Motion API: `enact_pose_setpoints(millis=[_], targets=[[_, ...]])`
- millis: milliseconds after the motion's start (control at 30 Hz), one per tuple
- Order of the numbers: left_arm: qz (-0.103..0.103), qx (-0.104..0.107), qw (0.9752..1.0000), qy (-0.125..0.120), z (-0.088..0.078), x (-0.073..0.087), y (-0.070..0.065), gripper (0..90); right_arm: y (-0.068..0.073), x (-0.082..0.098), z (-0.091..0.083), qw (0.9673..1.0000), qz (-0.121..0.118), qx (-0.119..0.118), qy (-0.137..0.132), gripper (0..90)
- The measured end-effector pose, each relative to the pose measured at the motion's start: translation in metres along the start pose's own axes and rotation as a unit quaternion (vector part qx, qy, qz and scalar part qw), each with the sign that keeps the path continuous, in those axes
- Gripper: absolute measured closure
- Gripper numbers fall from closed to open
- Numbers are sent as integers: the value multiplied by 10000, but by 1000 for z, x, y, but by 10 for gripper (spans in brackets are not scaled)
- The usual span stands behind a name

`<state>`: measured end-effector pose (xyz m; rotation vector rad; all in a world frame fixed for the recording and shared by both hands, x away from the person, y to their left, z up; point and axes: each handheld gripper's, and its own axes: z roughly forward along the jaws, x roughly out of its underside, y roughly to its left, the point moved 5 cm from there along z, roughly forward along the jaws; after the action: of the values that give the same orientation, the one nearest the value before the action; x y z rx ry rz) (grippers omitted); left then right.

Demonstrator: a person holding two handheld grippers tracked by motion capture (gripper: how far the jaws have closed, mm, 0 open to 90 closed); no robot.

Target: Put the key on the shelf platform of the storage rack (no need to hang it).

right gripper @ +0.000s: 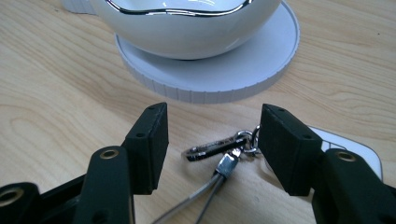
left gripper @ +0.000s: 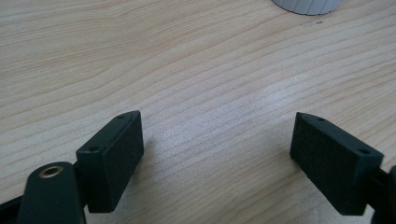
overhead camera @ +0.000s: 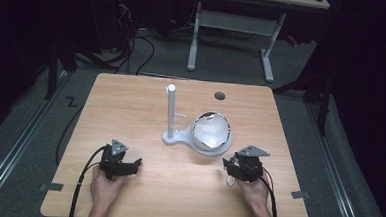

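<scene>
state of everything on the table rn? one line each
left gripper: open, jaws wide over bare table
right gripper: open, jaws either side of the keyring clasp, not pressing
keyring clasp: flat on table
bowl: upright on stand's round base
stand: post upright, nothing hung on it

Silver key-ring clasp (right gripper: 212, 150) with cable loop, flat on table, near white bowl stand (right gripper: 261, 70)
</scene>
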<state>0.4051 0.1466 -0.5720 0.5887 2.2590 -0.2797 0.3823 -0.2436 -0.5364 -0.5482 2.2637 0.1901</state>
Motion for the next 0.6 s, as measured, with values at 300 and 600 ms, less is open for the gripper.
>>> enact_pose_setpoints(millis=[300,600], targets=[[3,1,10000,1,0,0,0,177,2,0,9,9997,36,199,139,469],[0,0,10000,0,0,0,0,177,-3,13,10,9991,100,157,369,538]])
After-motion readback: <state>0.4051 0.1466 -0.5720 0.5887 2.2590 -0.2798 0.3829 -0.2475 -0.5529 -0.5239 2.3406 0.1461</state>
